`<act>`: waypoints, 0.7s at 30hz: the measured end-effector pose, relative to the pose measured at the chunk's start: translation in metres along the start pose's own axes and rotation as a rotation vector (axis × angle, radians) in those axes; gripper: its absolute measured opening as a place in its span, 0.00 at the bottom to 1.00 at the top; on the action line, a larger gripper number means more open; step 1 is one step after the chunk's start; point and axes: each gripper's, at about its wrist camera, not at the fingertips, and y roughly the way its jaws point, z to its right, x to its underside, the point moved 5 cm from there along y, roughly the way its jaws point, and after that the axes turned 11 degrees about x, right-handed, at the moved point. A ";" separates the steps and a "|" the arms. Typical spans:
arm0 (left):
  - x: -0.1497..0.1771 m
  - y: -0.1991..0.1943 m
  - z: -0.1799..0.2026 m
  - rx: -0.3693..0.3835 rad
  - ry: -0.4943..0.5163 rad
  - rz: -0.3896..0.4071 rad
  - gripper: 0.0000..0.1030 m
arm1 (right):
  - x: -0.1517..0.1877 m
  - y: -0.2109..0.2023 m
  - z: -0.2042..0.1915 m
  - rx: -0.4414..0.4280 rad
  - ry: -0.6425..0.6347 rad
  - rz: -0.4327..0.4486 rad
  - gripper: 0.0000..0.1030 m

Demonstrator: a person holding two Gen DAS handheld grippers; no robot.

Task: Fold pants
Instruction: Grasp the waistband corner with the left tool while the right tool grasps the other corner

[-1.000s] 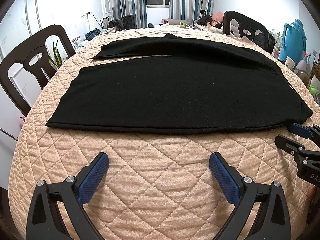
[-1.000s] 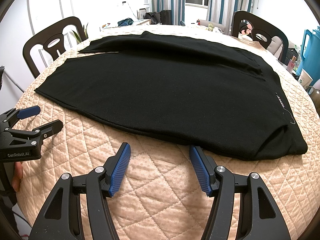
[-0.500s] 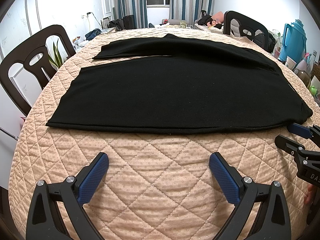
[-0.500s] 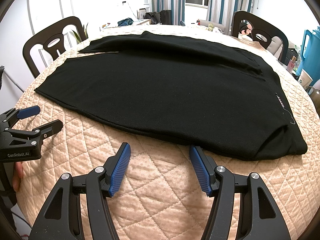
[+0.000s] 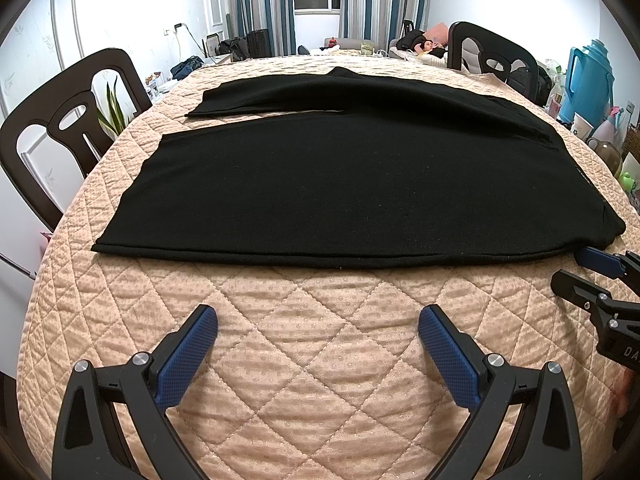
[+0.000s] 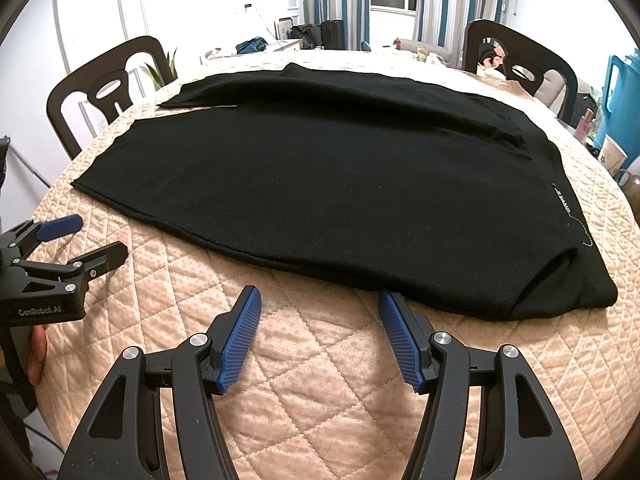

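Left gripper (image 5: 318, 330) spread wide, nothing between its blue pads, hovering over bare quilted table cover (image 5: 320, 380) at bottom centre of left wrist view; right gripper (image 6: 320, 318) likewise spread and empty, bottom centre of right wrist view, its right pad tip just at the near hem of the black pants (image 6: 340, 184), contact not certain; pants lie flat across middle of both frames, two legs running toward the left, far leg ending upper left, near leg ending mid left, waistband end with a small label (image 6: 562, 200) at lower right of right wrist view; waist corner looks doubled under at lower right; judgement: folding not started, garment laid out smooth so both tools can take the near edge at once; left gripper sits nearer the leg side, right gripper nearer the waist, likely positioned to lift the near leg and carry it over the far one; risk: thin hem flat on soft quilt, pads may pinch cover too; dark chairs (image 5: 68, 120) upper left and upper right, blue thermos jug (image 5: 590, 76) far right, off the work area.
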 end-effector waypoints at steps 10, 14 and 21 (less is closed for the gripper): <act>-0.002 -0.003 -0.016 0.054 -0.028 0.015 0.99 | 0.008 -0.011 0.036 0.006 0.104 0.007 0.60; -0.008 -0.004 -0.032 0.042 -0.072 0.035 0.96 | 0.014 -0.011 0.075 0.037 0.210 0.000 0.60; -0.020 -0.005 -0.074 0.065 -0.223 0.077 0.91 | 0.018 -0.009 0.129 0.000 0.455 0.007 0.60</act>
